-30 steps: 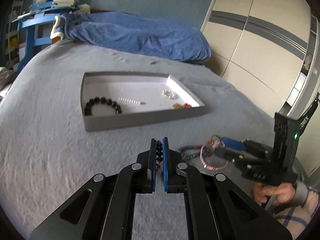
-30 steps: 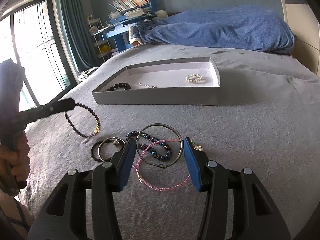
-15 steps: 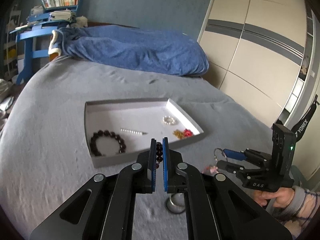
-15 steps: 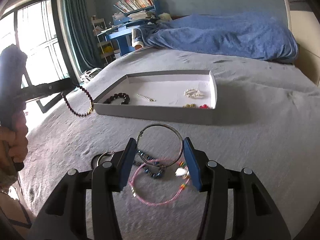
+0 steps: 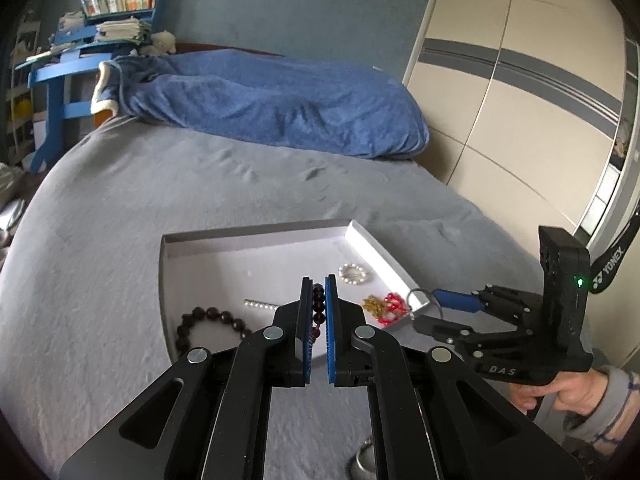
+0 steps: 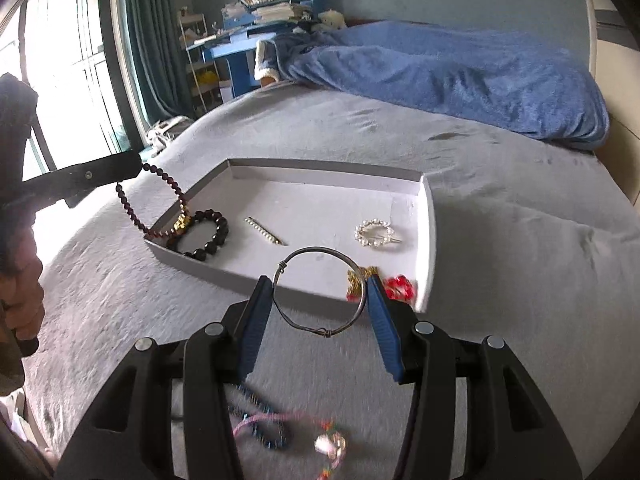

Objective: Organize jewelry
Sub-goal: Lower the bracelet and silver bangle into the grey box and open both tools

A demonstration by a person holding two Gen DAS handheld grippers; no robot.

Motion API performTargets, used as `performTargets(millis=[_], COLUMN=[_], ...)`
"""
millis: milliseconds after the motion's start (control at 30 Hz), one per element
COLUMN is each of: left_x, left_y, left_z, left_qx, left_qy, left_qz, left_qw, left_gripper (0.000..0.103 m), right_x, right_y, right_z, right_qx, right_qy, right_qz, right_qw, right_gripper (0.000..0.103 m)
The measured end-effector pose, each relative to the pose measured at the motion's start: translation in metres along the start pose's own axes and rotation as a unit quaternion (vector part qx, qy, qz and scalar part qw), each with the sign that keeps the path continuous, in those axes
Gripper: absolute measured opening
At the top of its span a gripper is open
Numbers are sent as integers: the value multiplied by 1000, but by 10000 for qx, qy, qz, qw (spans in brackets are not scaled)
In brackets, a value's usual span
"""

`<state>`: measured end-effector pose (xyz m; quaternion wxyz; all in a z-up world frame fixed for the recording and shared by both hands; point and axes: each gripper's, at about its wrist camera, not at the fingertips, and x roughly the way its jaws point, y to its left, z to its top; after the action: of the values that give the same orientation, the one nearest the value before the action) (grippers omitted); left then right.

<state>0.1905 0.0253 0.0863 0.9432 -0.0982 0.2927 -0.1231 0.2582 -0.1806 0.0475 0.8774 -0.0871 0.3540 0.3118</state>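
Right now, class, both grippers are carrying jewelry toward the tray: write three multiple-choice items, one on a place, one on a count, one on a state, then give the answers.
1. Where does the black bead bracelet lie?
A. Inside the tray
B. On the blue blanket
C. On the bedspread beside the tray

2. How many pieces are held off the bed?
A. None
B. One
C. Two

3. How does the right gripper hold the wire bangle?
A. Hung from one finger
B. Pinched across its width between both fingers
C. Released, lying in the tray

Answers: 1 A, it rests on the tray floor. 2 C, the left gripper pinches the dark red bead strand, the right the bangle. 3 B, each blue pad touches one side.
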Motion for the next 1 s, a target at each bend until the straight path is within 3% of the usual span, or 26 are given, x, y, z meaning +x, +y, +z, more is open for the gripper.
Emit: performTargets(millis=[300, 567, 933, 1000], left_x=[39, 67, 88, 88], left_y=[4, 11, 27, 30], left_z=[-1, -14, -38, -42], left_qx=[-79, -149, -55, -34], left_qy=[197, 426, 880, 937], left_qz=[115, 232, 693, 807], left_qw=[9997, 9987, 9937, 9923], left_gripper=[6, 6, 6, 16], right_x=[44, 78, 88, 88], right_y=[15, 16, 12, 12], right_z=[20, 16, 18, 18], right_qx=[-188, -159, 115, 127], right_qy=[357, 806, 987, 965], right_qz=[-58, -174, -96, -124], right_qw=[9992, 9965, 9950, 9952], right_gripper=[49, 49, 50, 51])
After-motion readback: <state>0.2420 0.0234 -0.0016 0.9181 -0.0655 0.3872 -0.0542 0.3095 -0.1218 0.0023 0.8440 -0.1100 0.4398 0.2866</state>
